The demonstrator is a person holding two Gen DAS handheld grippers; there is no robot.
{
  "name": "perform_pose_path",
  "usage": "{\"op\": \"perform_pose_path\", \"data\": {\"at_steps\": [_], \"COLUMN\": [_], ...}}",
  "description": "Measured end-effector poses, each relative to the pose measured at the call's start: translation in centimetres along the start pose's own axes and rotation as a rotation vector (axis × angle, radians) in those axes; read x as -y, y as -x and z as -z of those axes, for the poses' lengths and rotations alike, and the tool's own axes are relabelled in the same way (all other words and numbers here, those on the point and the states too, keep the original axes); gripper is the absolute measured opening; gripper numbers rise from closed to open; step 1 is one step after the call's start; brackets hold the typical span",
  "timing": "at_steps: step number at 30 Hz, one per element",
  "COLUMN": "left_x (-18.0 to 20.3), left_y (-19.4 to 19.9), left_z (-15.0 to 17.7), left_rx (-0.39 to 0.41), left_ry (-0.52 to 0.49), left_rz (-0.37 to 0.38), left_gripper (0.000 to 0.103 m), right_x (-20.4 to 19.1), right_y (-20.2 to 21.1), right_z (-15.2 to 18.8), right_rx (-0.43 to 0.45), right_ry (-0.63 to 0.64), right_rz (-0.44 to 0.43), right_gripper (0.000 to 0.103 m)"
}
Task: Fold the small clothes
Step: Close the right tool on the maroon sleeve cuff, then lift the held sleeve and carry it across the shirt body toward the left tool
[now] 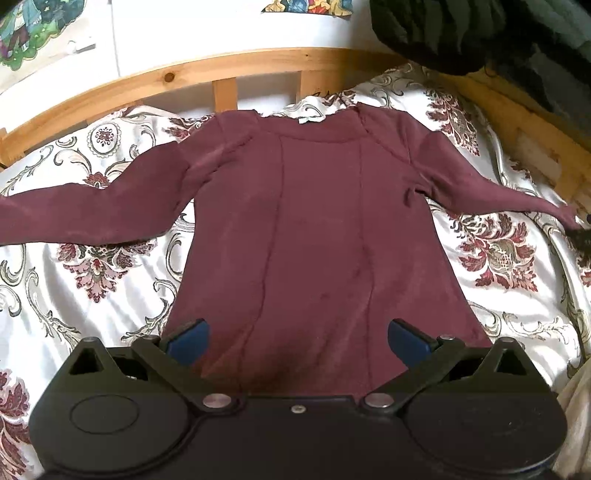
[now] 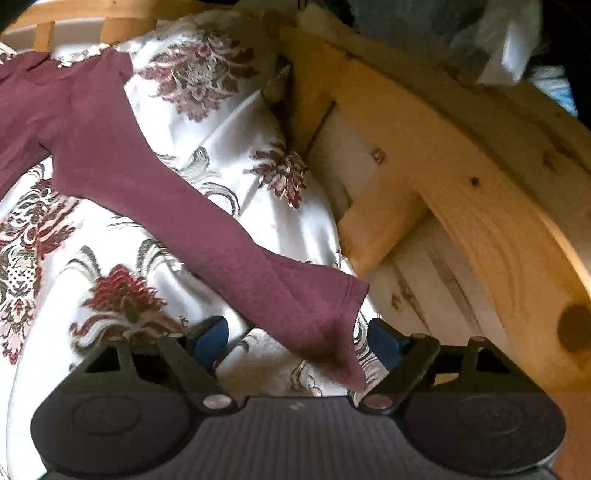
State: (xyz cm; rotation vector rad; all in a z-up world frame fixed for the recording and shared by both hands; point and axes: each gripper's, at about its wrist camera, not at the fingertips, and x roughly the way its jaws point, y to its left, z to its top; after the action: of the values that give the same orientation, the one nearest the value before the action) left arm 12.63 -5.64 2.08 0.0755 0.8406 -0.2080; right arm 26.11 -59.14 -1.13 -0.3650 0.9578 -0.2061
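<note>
A small maroon long-sleeved shirt [image 1: 310, 206] lies flat on a floral bedspread [image 1: 92, 277], collar far, both sleeves spread out. My left gripper [image 1: 297, 338] is open over the shirt's bottom hem, its blue pads wide apart with the fabric between them. In the right wrist view the shirt's right sleeve [image 2: 207, 229] runs diagonally to its cuff [image 2: 332, 321]. My right gripper [image 2: 297, 341] is open, with the cuff lying between its blue pads.
A wooden bed frame [image 1: 236, 70] runs along the far side and also down the right [image 2: 461, 206]. Dark clothing [image 1: 461, 33] hangs over the upper right corner. A white wall with a colourful picture [image 1: 33, 29] is behind.
</note>
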Motion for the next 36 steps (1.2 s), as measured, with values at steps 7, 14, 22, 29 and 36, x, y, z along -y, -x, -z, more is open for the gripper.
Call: {"op": "perform_pose_path", "data": {"at_steps": [7,14,22,29,36], "left_x": [0.2,0.1,0.5,0.4,-0.9], "left_y": [0.5,0.4,0.4,0.7,1.3], "left_z": [0.3,0.3,0.4,0.5,0.6], "left_rx": [0.015,-0.002,-0.009,-0.005,0.005], "left_ry": [-0.016,0.003,-0.003,0.004,0.067], "left_rz": [0.008,0.027,0.051,0.063,0.077], "left_gripper": [0.102,0.102,0.102,0.102,0.102], "right_x": [-0.1,0.6,0.0,-3.3,-9.2], "right_y": [0.2,6.1,13.4,15.4,17.6], "right_z": [-0.3,-2.0,-5.4,-6.8,-8.4], "right_rx": [-0.049,-0.032,-0.023,-0.022,0.002], "right_ry": [-0.05,-0.113,-0.199,-0.251,-0.346], "right_rz": [-0.068,-0.177,-0.484,-0.677,-0.971], "right_gripper": [0.011,0.008,0.003,0.002,0.003]}}
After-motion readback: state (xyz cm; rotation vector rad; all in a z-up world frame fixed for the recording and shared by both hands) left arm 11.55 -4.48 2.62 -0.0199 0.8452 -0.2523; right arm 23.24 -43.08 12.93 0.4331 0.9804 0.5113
